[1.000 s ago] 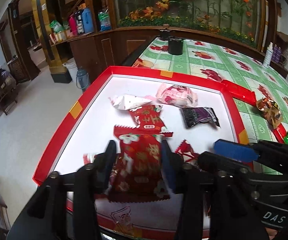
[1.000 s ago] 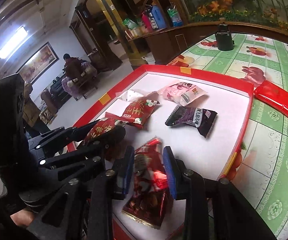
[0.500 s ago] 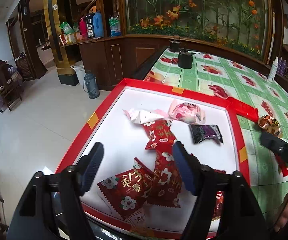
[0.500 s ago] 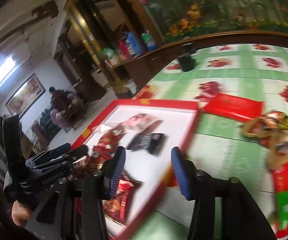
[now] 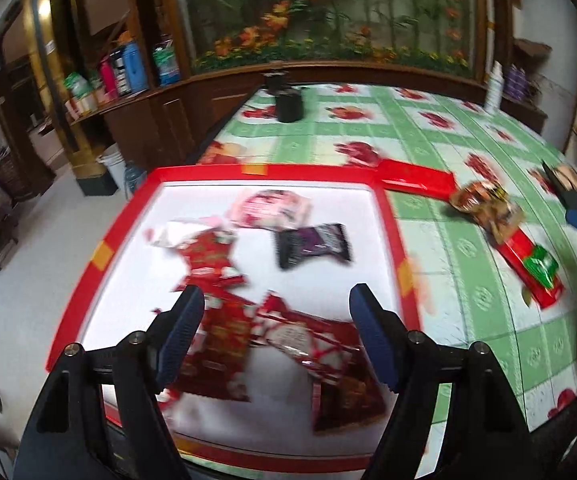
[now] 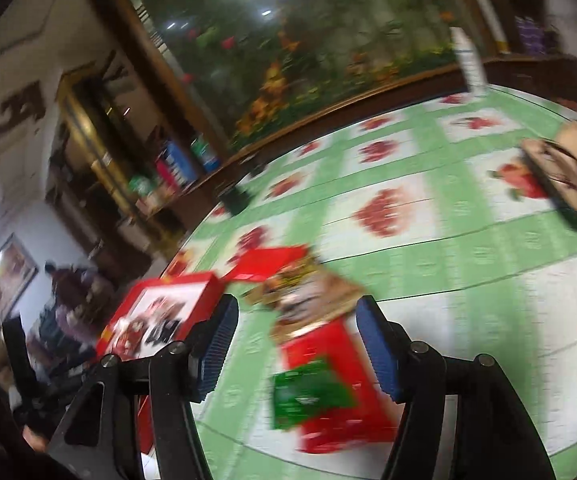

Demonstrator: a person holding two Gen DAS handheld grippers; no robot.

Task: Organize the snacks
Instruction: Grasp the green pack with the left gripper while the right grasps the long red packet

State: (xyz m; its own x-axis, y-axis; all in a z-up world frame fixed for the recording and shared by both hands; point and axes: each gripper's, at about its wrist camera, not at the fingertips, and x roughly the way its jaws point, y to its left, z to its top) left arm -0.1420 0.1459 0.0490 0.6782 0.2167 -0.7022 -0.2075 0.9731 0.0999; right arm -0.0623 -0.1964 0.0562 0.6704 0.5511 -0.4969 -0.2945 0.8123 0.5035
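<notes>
A red-rimmed white tray (image 5: 388, 216) holds several snack packets: a pink one (image 5: 268, 208), a dark purple one (image 5: 312, 242), red ones (image 5: 208, 256) and a dark red one (image 5: 328, 364) near the front. My left gripper (image 5: 276, 332) is open and empty above the tray's front. My right gripper (image 6: 296, 344) is open and empty over the green tablecloth, above a brown packet (image 6: 308, 292), a red box (image 6: 340, 392) and a green packet (image 6: 308, 392). These also show in the left wrist view, the brown packet (image 5: 484, 208) and the green packet (image 5: 540, 264). The tray (image 6: 204, 284) lies to the left.
A flat red lid (image 5: 416, 180) lies beside the tray's far right corner. A black cup (image 5: 288, 106) stands at the table's far end. A tan bag (image 6: 576, 172) lies at the right. A wooden cabinet with bottles stands left of the table.
Both grippers have let go of their red packets, which now lie in the tray. The left gripper has pulled back and opened. The right gripper has swung right, over the loose snacks on the tablecloth.
</notes>
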